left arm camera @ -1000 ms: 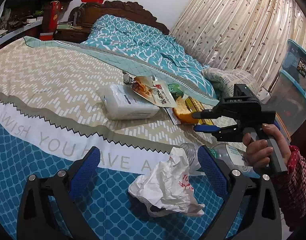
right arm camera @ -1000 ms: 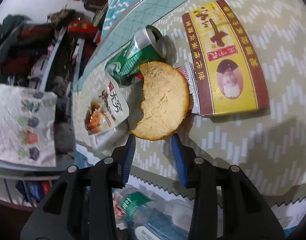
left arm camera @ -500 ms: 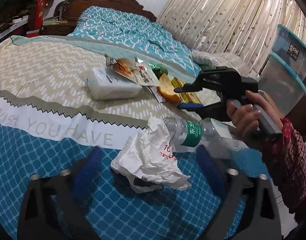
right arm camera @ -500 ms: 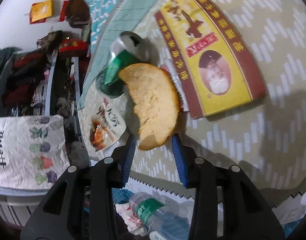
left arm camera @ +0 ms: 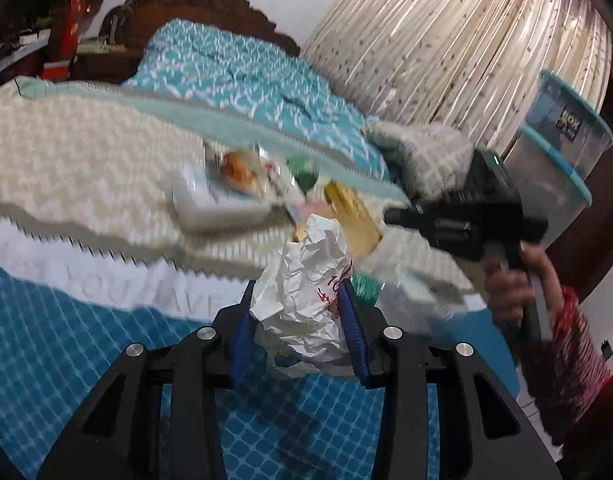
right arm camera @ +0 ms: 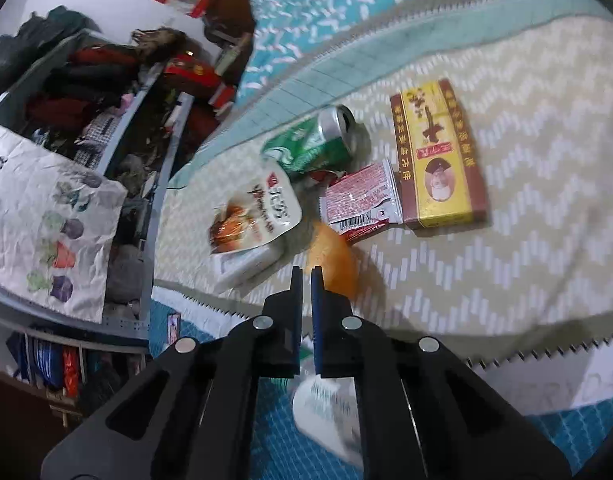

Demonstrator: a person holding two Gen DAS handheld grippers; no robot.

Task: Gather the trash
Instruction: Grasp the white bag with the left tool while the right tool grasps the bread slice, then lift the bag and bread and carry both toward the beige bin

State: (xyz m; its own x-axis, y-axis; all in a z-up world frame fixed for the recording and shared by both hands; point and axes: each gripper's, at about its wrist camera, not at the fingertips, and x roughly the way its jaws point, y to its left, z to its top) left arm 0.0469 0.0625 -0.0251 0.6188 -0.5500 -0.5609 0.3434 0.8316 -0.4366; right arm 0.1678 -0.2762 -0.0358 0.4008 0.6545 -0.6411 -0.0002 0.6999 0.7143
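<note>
While my left gripper [left arm camera: 296,316] is clenched on a crumpled white paper bag [left arm camera: 304,292], held above the blue-patterned bedspread [left arm camera: 66,360], my right gripper [right arm camera: 306,276] is pinched almost closed on the edge of a piece of bread [right arm camera: 336,258]. Beyond the bread, a red wrapper [right arm camera: 360,200], yellow box [right arm camera: 436,156], green can [right arm camera: 314,142] and white snack pouch [right arm camera: 256,214] lie close together on the bed.

On the bed [right arm camera: 526,272], the box [right arm camera: 436,156] lies right of the can [right arm camera: 314,144]; the wrapper [right arm camera: 360,200] sits between them, nearer the bed's front edge, and the pouch [right arm camera: 254,212] lies left of it.
</note>
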